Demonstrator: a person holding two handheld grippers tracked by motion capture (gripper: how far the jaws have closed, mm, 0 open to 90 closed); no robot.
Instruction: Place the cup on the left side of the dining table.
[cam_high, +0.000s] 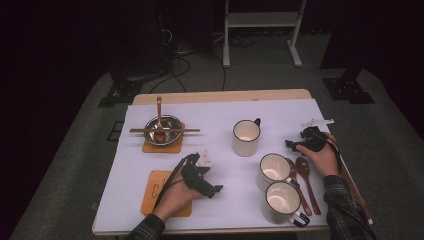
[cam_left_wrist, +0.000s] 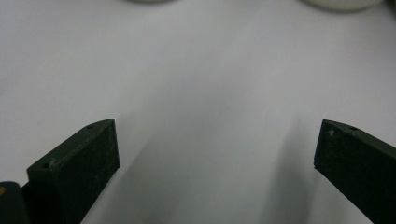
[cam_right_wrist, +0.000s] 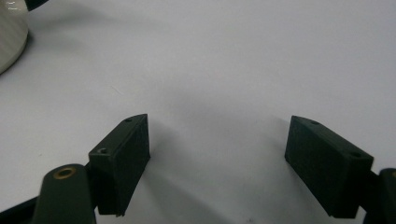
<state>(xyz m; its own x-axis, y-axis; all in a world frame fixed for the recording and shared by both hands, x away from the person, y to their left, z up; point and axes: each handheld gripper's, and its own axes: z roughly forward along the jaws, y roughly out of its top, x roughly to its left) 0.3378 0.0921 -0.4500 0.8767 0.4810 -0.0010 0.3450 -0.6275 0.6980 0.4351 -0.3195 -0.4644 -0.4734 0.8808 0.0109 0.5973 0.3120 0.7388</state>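
My right gripper (cam_high: 295, 145) stands with jaws wide apart over bare white cloth (cam_right_wrist: 224, 60), nothing between them; my left gripper (cam_high: 216, 190) gapes likewise, empty; the nearest mug (cam_high: 246, 137) sits just left of the right gripper, apart from it; I count three mugs, two wooden spoons (cam_high: 305, 175), one bowl (cam_high: 163, 126), two orange mats (cam_high: 159, 192).

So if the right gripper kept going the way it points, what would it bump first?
Probably the far mug. The right gripper, jaws open on nothing, points left across bare white cloth toward it; depth is hard to judge.
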